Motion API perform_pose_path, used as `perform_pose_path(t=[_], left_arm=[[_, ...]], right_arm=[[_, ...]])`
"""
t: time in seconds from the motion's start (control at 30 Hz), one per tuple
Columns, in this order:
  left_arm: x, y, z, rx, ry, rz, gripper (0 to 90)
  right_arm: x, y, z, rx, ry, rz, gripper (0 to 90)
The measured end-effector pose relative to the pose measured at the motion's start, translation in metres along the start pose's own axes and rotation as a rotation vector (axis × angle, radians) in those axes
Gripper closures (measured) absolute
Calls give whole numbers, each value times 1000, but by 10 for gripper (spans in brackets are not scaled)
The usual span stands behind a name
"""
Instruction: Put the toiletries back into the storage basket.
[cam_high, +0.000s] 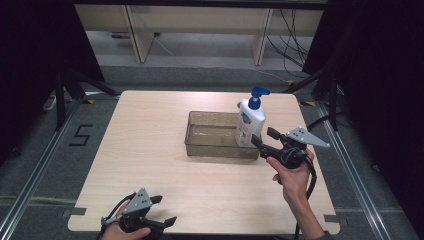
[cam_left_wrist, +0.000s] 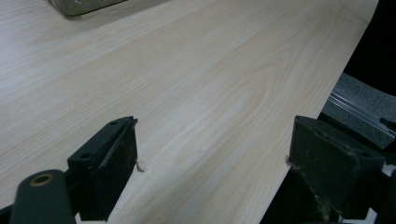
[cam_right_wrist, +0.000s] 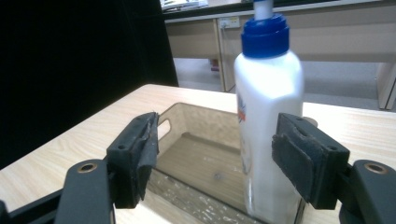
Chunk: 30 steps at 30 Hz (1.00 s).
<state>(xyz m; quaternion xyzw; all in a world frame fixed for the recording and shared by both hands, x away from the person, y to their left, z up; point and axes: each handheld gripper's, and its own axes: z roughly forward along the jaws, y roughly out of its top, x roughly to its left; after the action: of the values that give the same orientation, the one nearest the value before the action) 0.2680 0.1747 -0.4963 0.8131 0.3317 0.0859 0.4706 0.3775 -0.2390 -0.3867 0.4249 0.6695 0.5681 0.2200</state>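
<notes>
The right tool (cam_high: 263, 137) was held open just beside the bottle (cam_high: 249, 122) standing in the tray (cam_high: 210, 147), seemingly awaiting closure, while the left tool (cam_high: 163, 210), also open, was kept idle.

High view: fixed overhead, faces forward and down on table (cam_high: 150, 165). Left gripper view: low, close over tabletop near 6 o'clock edge, tray (cam_left_wrist: 79, 5) corner at 11 o'clock. Right gripper view: close, faces tray and bottle (cam_right_wrist: 268, 116). All three share tray and tabletop.
</notes>
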Motion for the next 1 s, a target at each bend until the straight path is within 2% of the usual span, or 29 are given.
perform_pose_path(t=[0.07,0.13,0.17,0.2,0.23,0.3,0.37,0.47,0.6,0.67,0.73,0.8,0.87,0.9,0.97,1.0], left_arm=[[0,0,0,0,0,0,149],[0,0,0,1,0,0,149],[0,0,0,0,0,0,149],[0,0,0,-1,0,0,149],[0,0,0,0,0,0,149],[0,0,0,0,0,0,149],[0,0,0,2,-2,1,149],[0,0,0,0,0,0,149],[0,0,0,1,0,0,149],[-1,0,-1,14,10,2,149],[0,0,-1,14,9,2,149],[0,0,-1,13,10,2,149],[0,0,-1,13,10,2,149],[0,0,-1,13,10,2,149],[0,0,-1,14,10,2,149],[-1,0,-1,14,10,2,149]], right_arm=[[2,-3,-1,-4,-2,-15,314],[5,-5,-1,3,11,0,314],[5,-6,-2,5,2,-24,314],[8,-7,-3,17,11,1,314],[6,-7,-3,8,2,-40,314],[10,-10,-3,7,22,-3,313],[11,-12,-4,27,24,-17,311],[13,-16,-4,25,26,-21,299],[16,-19,-5,44,31,-9,277],[15,-21,-3,32,36,-36,268],[18,-23,-4,47,41,-7,254],[18,-24,-3,44,38,-29,245],[18,-26,-3,40,52,-21,230],[21,-26,-4,52,56,12,224],[19,-27,-4,43,61,-17,220],[20,-28,-4,48,72,-3,220]])
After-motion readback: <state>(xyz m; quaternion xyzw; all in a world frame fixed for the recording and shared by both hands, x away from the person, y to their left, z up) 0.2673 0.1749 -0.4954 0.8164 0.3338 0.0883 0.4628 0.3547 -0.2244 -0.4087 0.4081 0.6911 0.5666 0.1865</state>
